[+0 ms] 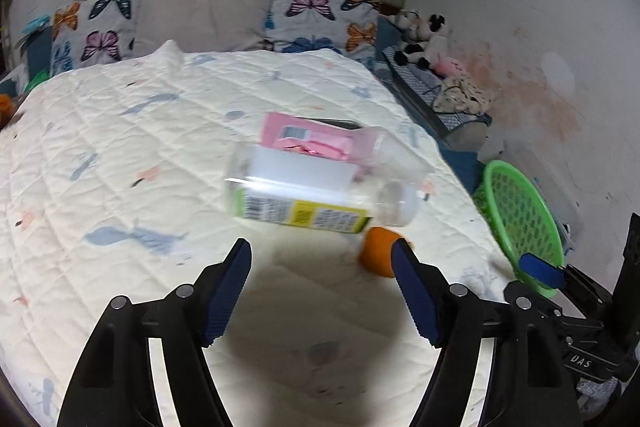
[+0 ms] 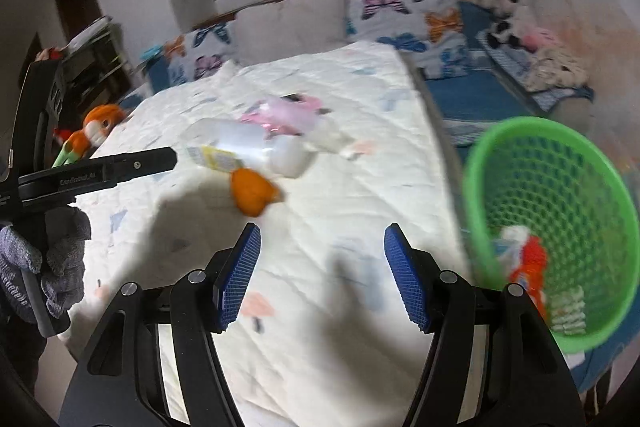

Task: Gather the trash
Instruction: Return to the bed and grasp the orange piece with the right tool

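Bottle (image 1: 320,187) lies on its side on the bed (image 1: 120,147), at twelve o'clock from the left gripper (image 1: 322,291) — clear, probably empty, light and slippery — so grip its labelled middle; both it and the right gripper (image 2: 322,275) gape, holding nothing.

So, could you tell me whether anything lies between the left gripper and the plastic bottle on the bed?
Nothing visible does. The left gripper is open over bare quilt, and the plastic bottle lies just ahead. The orange peel sits beside the right finger, off the direct line.
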`<state>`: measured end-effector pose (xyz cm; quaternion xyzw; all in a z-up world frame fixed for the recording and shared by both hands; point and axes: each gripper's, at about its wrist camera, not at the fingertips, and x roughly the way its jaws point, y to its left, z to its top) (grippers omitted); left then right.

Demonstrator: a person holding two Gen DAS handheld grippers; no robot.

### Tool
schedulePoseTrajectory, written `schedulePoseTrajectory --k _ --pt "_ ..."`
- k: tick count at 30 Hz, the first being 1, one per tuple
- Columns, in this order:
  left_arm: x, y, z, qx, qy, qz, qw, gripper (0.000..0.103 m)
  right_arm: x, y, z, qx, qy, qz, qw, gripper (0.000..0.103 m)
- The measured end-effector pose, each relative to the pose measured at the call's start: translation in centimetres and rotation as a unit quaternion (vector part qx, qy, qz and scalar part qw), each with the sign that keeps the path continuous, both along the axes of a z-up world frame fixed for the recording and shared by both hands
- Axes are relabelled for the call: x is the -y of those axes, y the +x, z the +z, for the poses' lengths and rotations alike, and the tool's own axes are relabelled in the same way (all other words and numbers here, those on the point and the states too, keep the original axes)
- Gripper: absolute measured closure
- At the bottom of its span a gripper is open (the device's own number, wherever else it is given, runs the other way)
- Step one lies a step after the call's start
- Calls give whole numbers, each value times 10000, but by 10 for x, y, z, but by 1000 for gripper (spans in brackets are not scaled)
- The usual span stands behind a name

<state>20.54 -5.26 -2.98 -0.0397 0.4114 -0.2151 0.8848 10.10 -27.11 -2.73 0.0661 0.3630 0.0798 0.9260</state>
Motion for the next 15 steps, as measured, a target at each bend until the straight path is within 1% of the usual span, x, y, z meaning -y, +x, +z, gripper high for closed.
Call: schedulePoseTrajectory --k 6,15 --pt "-25 1 -5 -44 -9 180 9998 35 -33 28 -9 -123 -90 379 9992 43" --pt "-38 2 -13 -142 -31 254 9996 35 -57 63 -28 -324 -303 645 9969 49"
